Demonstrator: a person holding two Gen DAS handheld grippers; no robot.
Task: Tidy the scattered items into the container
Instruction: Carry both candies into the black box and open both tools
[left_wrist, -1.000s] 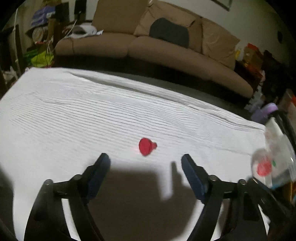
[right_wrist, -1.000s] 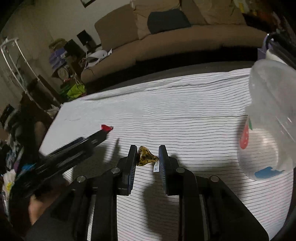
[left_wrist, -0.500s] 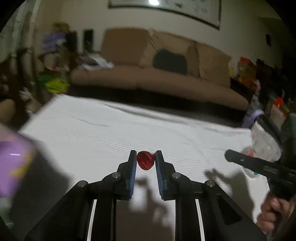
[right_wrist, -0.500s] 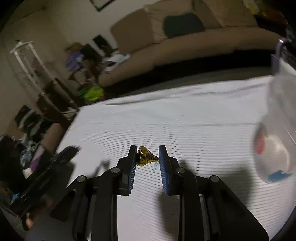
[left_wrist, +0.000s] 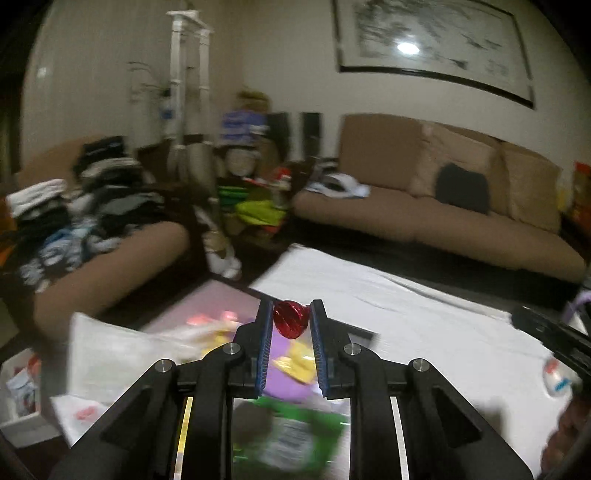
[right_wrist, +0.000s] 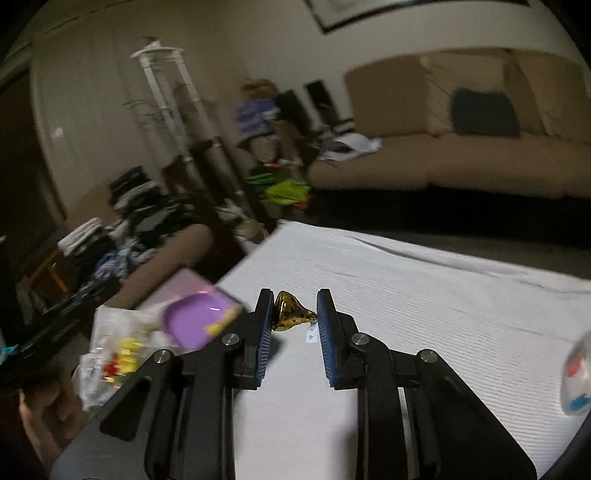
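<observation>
My left gripper (left_wrist: 290, 322) is shut on a red foil-wrapped candy (left_wrist: 290, 319), held in the air above a purple container (left_wrist: 284, 373) with yellow pieces in it, at the left end of the white striped cloth (left_wrist: 424, 317). In the right wrist view, my right gripper (right_wrist: 295, 311) is shut on a gold foil-wrapped candy (right_wrist: 290, 311) with a small paper tag. It hangs over the cloth (right_wrist: 424, 314), just right of the purple container (right_wrist: 195, 317). The left gripper (right_wrist: 55, 317) and the hand holding it show blurred at the left edge.
A green packet (left_wrist: 291, 435) and a clear bag of small items (right_wrist: 110, 354) lie by the container. A clear plastic tub (right_wrist: 576, 376) stands at the cloth's right end. A brown sofa (left_wrist: 443, 206), a pile of clothes (left_wrist: 74, 206) and a white rack (left_wrist: 188, 92) stand beyond.
The left gripper shut on the red candy, lifted it and swung left over the purple container. The right gripper, holding the gold candy throughout, rose and swung left as well.
</observation>
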